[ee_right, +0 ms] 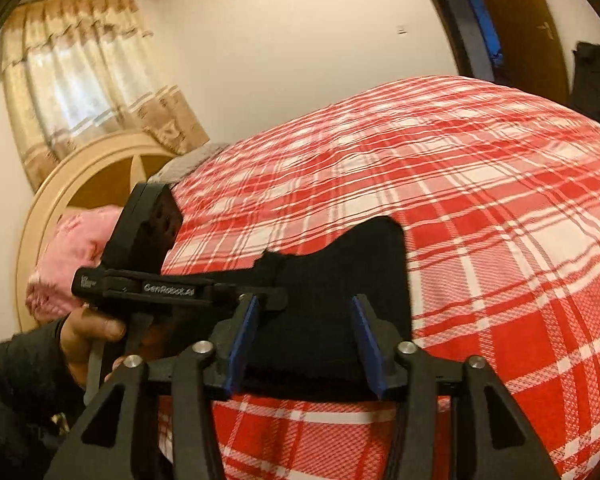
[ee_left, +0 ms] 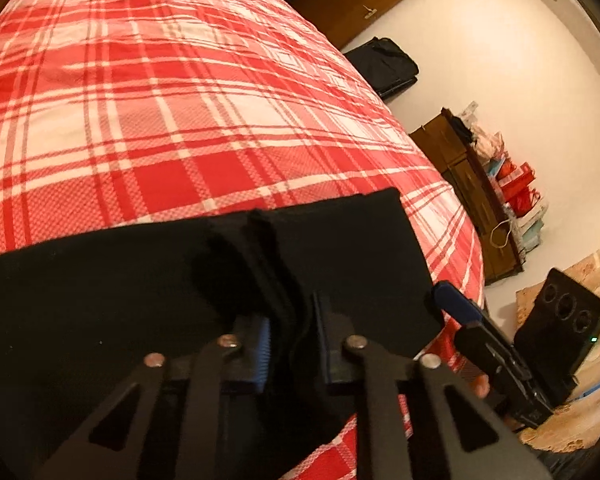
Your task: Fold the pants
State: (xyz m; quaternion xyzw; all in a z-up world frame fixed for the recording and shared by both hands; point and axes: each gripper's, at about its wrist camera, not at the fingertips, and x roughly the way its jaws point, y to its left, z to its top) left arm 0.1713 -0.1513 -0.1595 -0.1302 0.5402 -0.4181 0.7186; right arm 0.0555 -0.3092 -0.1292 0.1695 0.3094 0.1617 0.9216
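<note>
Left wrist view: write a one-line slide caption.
Left tongs shut on a bunched fold of the black pants, lying on the red plaid bedspread.

I read one mark: "GenRobot.AI" in pale letters on the left claw [ee_right: 260, 300] body's black bar; nothing else legible.

The black pants [ee_left: 100, 300] run off the left wrist view's left edge and hide the left tongs' fingertips [ee_left: 260, 332] (fabric bunched between them). In the right wrist view, the person's sleeve [ee_right: 16, 380] is cut off at the left.
</note>
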